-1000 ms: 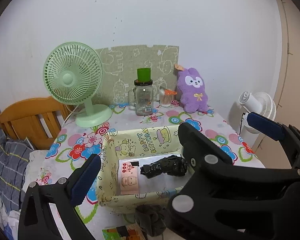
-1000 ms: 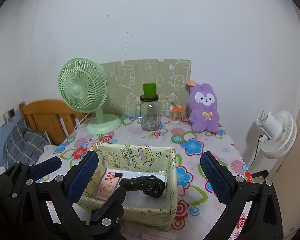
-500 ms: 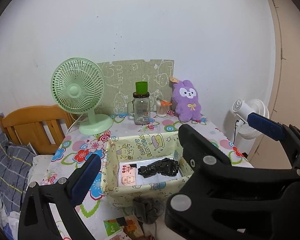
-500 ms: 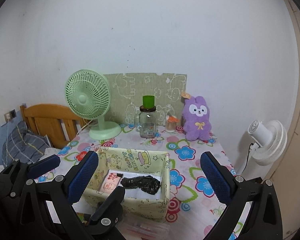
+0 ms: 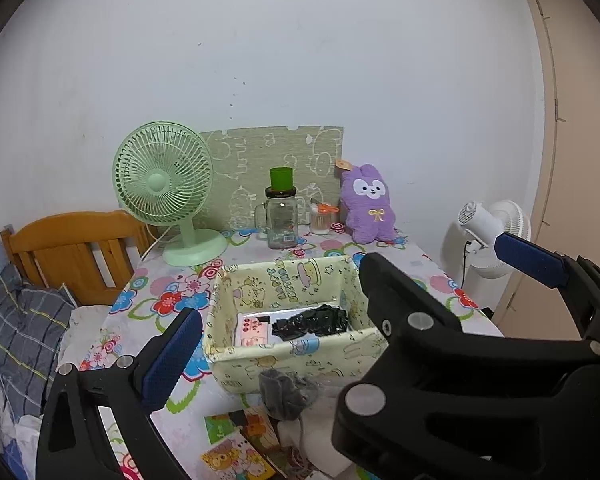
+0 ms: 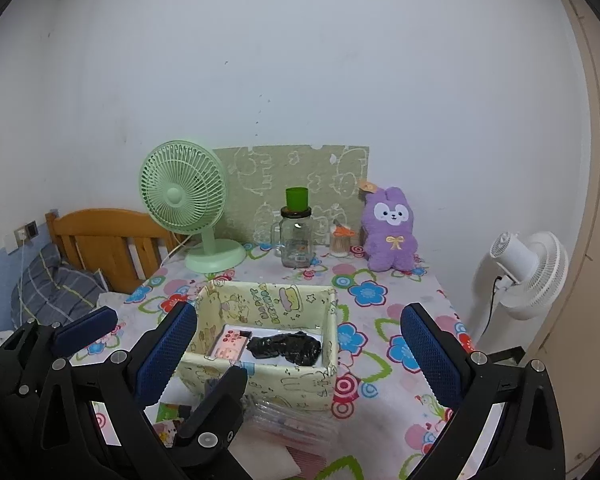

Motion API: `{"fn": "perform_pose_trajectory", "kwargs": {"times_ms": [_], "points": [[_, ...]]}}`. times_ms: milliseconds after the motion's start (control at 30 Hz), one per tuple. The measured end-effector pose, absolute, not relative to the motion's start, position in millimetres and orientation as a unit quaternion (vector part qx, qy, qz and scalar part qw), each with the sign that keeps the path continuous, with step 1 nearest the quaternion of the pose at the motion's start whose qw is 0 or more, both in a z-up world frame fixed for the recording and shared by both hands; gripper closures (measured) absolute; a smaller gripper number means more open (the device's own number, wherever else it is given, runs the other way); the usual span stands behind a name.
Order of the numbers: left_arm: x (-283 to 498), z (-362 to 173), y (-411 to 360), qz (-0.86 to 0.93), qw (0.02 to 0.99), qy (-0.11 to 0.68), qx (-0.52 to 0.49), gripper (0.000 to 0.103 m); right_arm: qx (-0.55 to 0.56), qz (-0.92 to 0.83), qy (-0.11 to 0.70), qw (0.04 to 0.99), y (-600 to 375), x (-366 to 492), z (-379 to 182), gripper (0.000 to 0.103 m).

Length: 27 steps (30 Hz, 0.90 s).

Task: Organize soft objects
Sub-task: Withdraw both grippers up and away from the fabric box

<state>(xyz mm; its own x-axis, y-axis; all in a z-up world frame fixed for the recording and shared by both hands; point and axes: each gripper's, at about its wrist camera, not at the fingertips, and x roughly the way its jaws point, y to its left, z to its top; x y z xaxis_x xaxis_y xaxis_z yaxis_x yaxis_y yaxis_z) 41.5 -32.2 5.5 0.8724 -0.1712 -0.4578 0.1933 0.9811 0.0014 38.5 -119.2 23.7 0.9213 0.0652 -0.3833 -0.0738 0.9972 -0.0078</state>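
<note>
Black bundle (image 6: 284, 349) inside cloth bin (image 6: 260, 300)

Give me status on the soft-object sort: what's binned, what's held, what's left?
Binned: a black bundle lies in the yellow box beside a pink packet. In hand: nothing; the left claw and right claw are both open. Left: a grey soft item in front of the box, possibly the purple plush.

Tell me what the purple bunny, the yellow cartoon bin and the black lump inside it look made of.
Purple bunny: plush fabric, fuzzy matte pile. Yellow cartoon bin: likely printed cloth, since its walls sag and wrinkle. Black lump: probably thin plastic film, crinkled with glossy highlights, though it could be shiny fabric.
</note>
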Motion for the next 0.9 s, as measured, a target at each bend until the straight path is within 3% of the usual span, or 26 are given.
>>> {"fn": "perform_pose_trajectory", "kwargs": {"times_ms": [900], "points": [[15.7, -56.0, -25.0, -0.099, 0.961, 0.258, 0.011, 0.0, 0.0, 0.052, 0.214, 0.975, -116.8, 8.3, -34.7, 0.004]]}}
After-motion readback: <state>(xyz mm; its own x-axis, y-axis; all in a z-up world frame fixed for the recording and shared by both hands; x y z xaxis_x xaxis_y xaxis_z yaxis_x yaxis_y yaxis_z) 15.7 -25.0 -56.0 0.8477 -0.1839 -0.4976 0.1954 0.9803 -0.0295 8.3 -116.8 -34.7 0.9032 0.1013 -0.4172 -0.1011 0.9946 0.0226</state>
